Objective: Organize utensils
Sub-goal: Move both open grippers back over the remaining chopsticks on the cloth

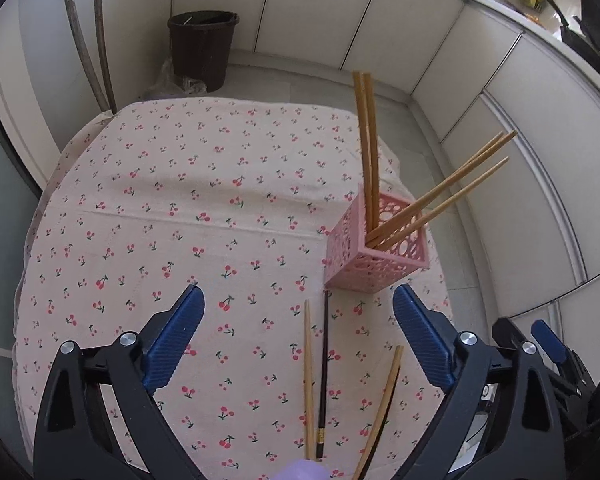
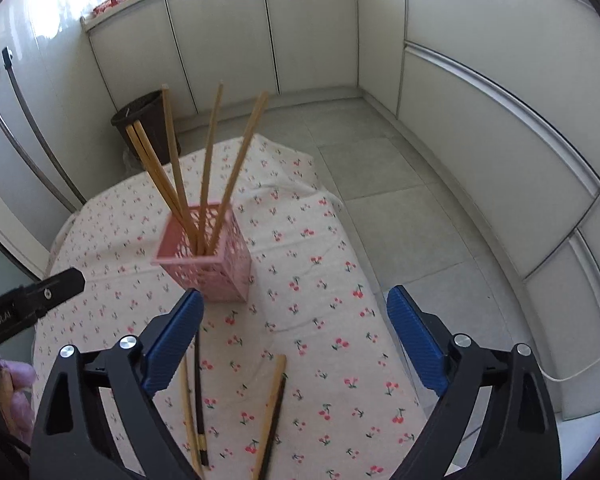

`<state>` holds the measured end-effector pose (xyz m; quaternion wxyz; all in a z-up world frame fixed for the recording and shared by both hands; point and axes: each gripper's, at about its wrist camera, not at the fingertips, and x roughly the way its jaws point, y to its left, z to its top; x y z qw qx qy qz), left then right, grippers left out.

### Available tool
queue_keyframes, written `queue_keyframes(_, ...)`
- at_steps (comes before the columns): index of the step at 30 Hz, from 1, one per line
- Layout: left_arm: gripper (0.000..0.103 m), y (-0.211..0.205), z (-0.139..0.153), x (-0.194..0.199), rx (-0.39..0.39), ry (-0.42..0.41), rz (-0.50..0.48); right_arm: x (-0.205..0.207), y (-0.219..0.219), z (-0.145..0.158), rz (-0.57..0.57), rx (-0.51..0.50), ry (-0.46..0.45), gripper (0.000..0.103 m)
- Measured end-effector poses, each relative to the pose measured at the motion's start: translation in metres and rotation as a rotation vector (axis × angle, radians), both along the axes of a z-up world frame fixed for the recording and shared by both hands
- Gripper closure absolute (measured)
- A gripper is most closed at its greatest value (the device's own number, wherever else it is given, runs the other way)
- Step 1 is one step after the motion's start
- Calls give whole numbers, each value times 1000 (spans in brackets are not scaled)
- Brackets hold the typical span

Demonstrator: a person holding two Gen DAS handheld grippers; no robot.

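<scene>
Loose chopsticks [image 1: 325, 376] lie on surface between spread left fingers [image 1: 180, 332]; right fingers [image 2: 414, 336] spread too; pink holder [image 2: 210, 258] just ahead.

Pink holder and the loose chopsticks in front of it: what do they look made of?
Pink holder: looks like moulded plastic, matte, walls pierced with round holes. Tan chopsticks on the cloth: probably bamboo or wood, pale and unvarnished. Dark chopstick: smooth black, lacquered wood or plastic, with a gold band near its end; can't tell which.
</scene>
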<state>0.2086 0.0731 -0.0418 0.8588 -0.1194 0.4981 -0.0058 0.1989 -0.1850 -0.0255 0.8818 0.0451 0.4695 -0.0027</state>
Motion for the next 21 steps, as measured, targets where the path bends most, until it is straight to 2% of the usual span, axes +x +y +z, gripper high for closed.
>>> queue_keyframes(4,8,2,-31,6,26,94,10,-7,-6,-38,34,-98,167,10)
queue_keyframes(9,8,3,-62,12,64,176,32,-24,-18,-71,55,-92,305,10)
queue_keyframes(13,8,1,-81,15,96,225,36,-29,-30,-74,27,-50,327,10)
queue_keyframes(16,8,-1,-93,17,98,247,29,-30,-41,-69,-10,36,324,10)
queue_keyframes(21,8,-8,-103,18,158,240,6,-38,-56,-66,-62,165,340,10)
